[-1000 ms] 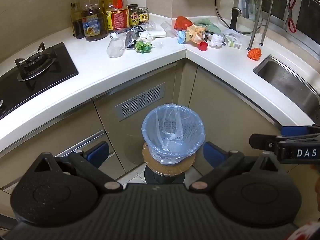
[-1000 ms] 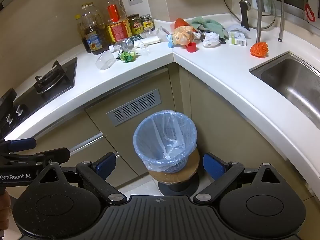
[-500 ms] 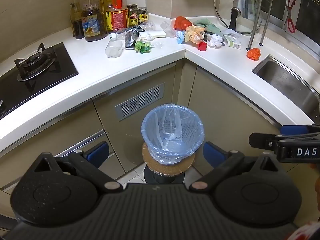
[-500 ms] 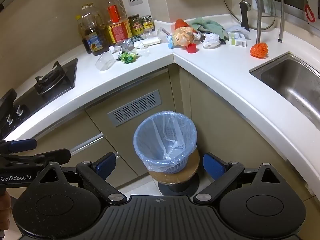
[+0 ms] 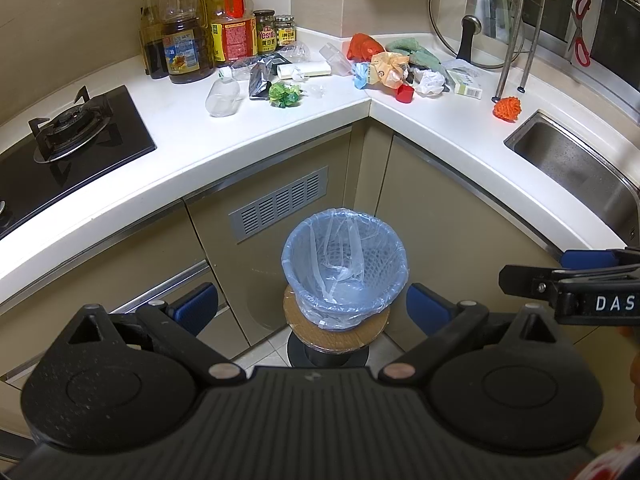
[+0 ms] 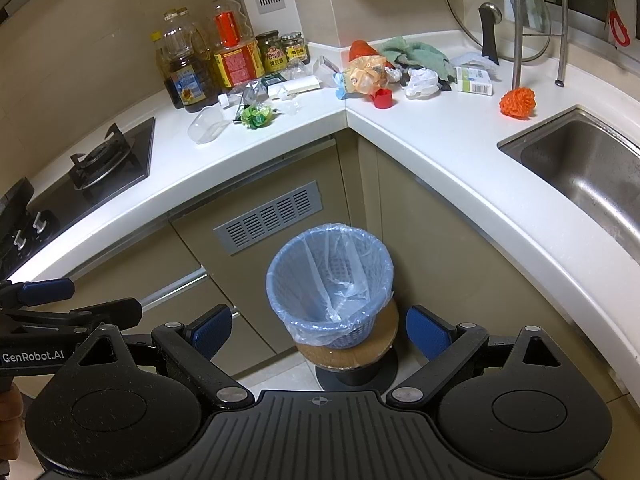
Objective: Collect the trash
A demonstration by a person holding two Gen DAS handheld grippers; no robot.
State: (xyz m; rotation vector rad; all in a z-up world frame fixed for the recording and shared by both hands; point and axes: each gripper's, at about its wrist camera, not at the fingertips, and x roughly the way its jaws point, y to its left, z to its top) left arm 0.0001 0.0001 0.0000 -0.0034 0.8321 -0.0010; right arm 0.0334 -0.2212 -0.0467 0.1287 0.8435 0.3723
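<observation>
Left wrist view: the left gripper (image 5: 312, 307) is wide and holds nothing. One blue-bagged bin (image 5: 345, 264) sits mid-frame; the trash pile (image 5: 394, 74) lies top middle. "DAS" shows at right.

Right wrist view: the right gripper (image 6: 319, 331) is wide, empty. Two jars (image 6: 283, 51) stand up top. "GenRobot.AI" shows lower left.

A home kitchen: a white corner countertop (image 5: 448, 128) runs between a gas hob (image 5: 64, 128) and a steel sink (image 6: 588, 176). Oil bottles (image 5: 188, 40) and jars (image 6: 280, 50) stand against the tiled wall, with beige cabinets (image 6: 256, 272) below.
</observation>
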